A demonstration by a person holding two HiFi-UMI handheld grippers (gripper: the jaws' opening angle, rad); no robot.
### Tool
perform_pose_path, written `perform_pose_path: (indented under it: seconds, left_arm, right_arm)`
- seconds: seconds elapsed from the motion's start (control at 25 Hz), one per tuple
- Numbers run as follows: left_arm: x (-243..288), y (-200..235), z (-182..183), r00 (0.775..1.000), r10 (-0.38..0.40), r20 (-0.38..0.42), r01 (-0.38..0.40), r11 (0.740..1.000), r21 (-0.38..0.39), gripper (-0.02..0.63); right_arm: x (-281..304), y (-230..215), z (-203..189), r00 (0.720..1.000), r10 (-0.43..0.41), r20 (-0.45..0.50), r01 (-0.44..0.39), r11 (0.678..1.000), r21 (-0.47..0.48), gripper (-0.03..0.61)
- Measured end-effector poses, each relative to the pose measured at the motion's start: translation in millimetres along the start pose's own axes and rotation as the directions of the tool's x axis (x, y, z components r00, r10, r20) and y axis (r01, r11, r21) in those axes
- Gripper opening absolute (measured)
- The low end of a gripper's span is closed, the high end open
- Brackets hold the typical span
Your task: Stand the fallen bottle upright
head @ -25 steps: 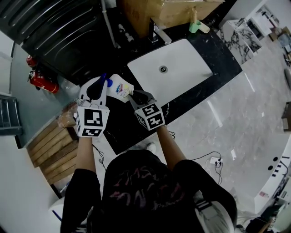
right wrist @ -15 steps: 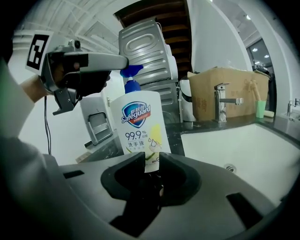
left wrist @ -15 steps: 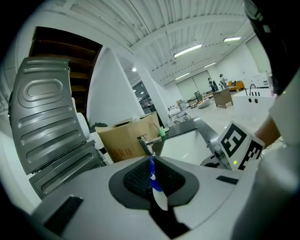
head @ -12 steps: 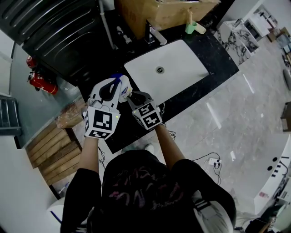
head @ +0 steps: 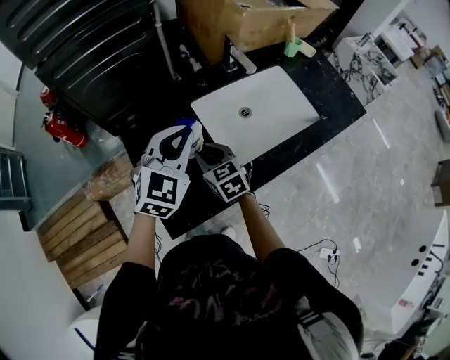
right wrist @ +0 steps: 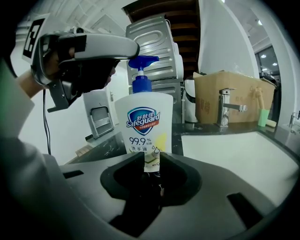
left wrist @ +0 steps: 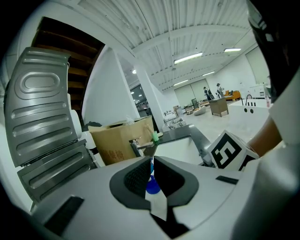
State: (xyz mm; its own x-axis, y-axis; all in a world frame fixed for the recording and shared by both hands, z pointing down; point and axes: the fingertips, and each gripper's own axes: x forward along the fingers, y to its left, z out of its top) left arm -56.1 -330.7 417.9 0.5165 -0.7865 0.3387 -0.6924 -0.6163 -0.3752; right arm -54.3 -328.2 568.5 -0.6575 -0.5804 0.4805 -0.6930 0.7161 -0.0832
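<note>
- A black stone table [head: 341, 95] runs across the scene from above, with a person standing at its near edge and holding a tool in each hand.
- A white sink [head: 281, 105] is set into the table, just to the right of where the work is going on.
- A cardboard box [head: 239, 17] stands behind the sink, beside a tap [right wrist: 228, 107] and a small green cup [head: 295, 48].
- The left tool [head: 184, 137] reaches in from above. Its jaws are almost together, pinching the blue pump [left wrist: 151, 185] at the top of the bottle, probably to steady the top end.
- The right tool [head: 207, 151] comes in low and level. Its jaws are narrow and close on the lower front of the bottle, likely to steady the base on the table.
- The bottle [right wrist: 144, 124] is a white hand-soap bottle with a blue and yellow label. It stands upright on the table left of the sink, between the two tools, label facing the right tool.
- Gripping at top and bottom together seems chosen to stop a tall, narrow bottle from tipping.
- A second ago, from above, the bottle leaned well over with its label showing between the tools. Now the left tool covers it and only the blue pump peeks out.
- Both tools have also shifted a little towards the sink since then.
- The standing-up looks nearly done; letting go without a wobble is what remains.
</note>
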Motion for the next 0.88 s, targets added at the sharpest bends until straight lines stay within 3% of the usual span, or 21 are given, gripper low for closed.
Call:
perform_pose_path:
  seconds: [0.24, 0.56, 0.88]
  left_arm:
    - [-2, 3, 1, 1.000, 0.003, 0.017, -0.002, 0.998, -0.055, 0.034]
    - [-16, 14, 14, 0.994, 0.025, 0.106, -0.007, 0.985, -0.173, 0.034]
    - [-49, 32, -6, 0.986, 0.140, 0.090, -0.112, 0.958, -0.265, 0.034]
  right_arm:
    - [-7, 0, 4, 1.000, -0.005, 0.000, 0.005, 1.000, 0.016, 0.106]
    - [-19, 0, 6, 1.000, -0.026, 0.013, 0.025, 0.999, 0.020, 0.107]
    - [-46, 6, 11, 0.998, -0.053, 0.045, 0.052, 0.998, 0.017, 0.106]
